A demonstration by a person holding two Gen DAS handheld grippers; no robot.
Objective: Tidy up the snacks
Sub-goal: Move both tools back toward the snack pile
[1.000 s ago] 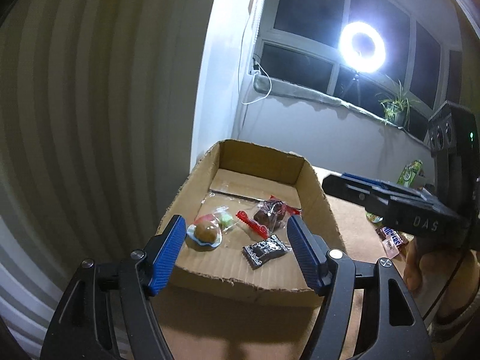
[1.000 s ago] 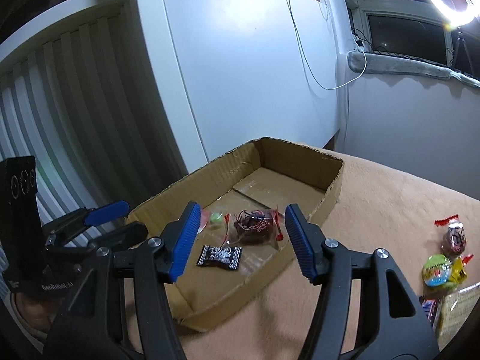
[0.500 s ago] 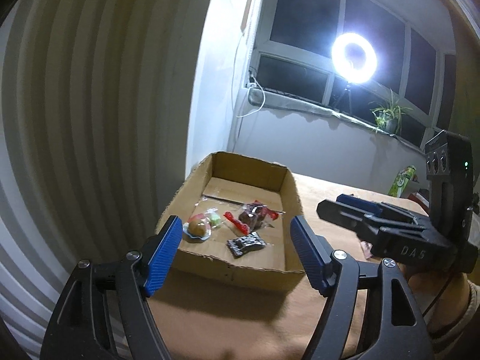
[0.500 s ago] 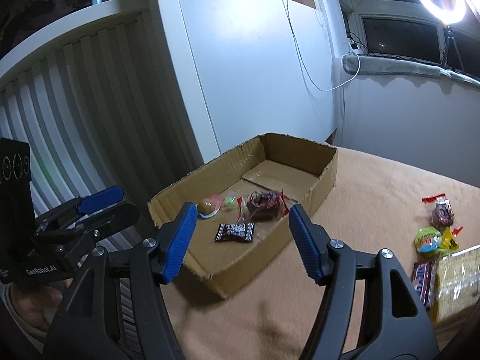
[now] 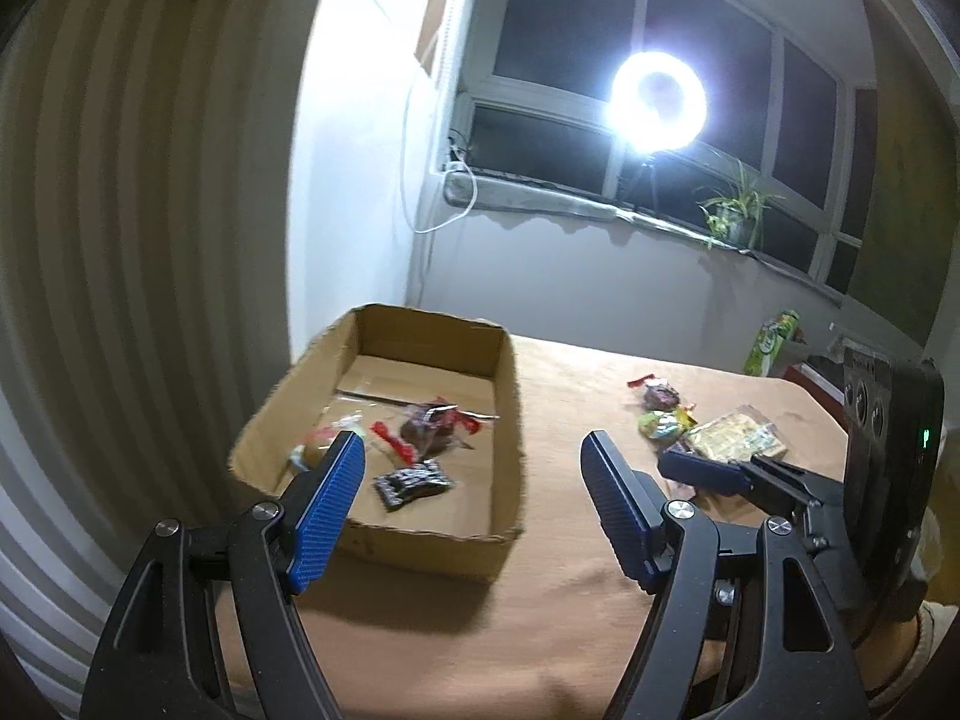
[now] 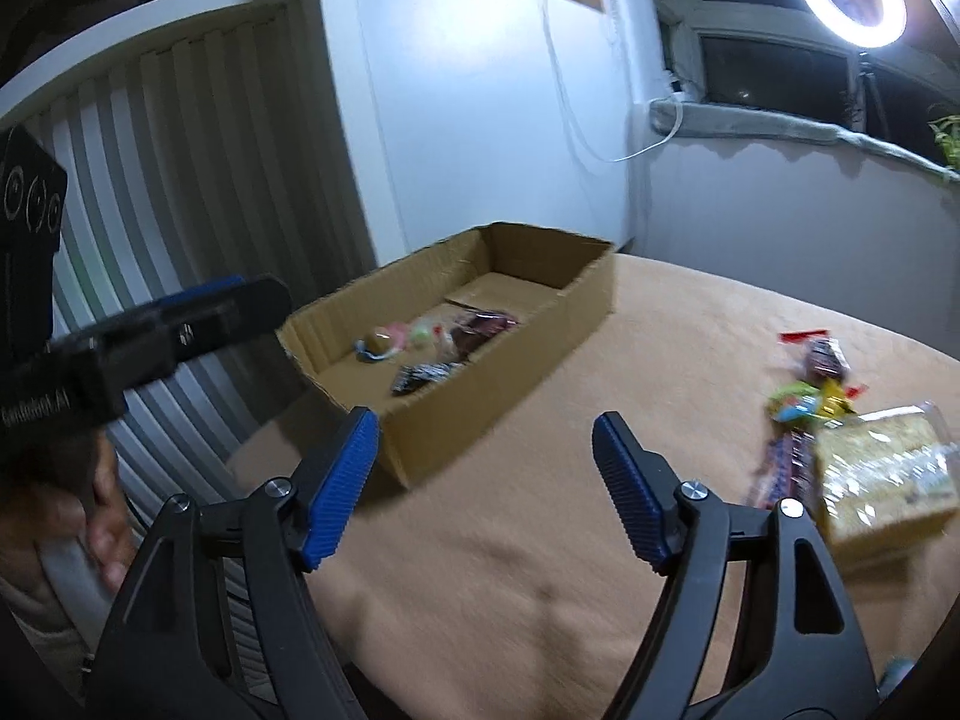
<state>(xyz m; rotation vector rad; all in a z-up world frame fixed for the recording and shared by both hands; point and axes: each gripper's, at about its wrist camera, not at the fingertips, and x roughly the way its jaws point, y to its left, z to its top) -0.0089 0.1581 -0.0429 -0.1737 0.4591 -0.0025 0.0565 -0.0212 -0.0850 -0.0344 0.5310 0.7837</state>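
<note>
Snacks were split between two places. The left gripper [image 5: 471, 501], jaws apart and empty, hovered at the near wall of the cardboard box [image 5: 507, 420], which held a black sachet [image 5: 413, 483], a brown wrapped cake [image 5: 429, 426] and a round sweet (partly hidden by a pad). The right gripper [image 6: 485, 483], jaws opening with nothing between them, hung over bare tan tablecloth [image 6: 540, 540], beside the box's right wall. The loose snacks [image 6: 804, 405], including a cracker pack [image 6: 882, 474], lay right of it, near the table edge.
</note>
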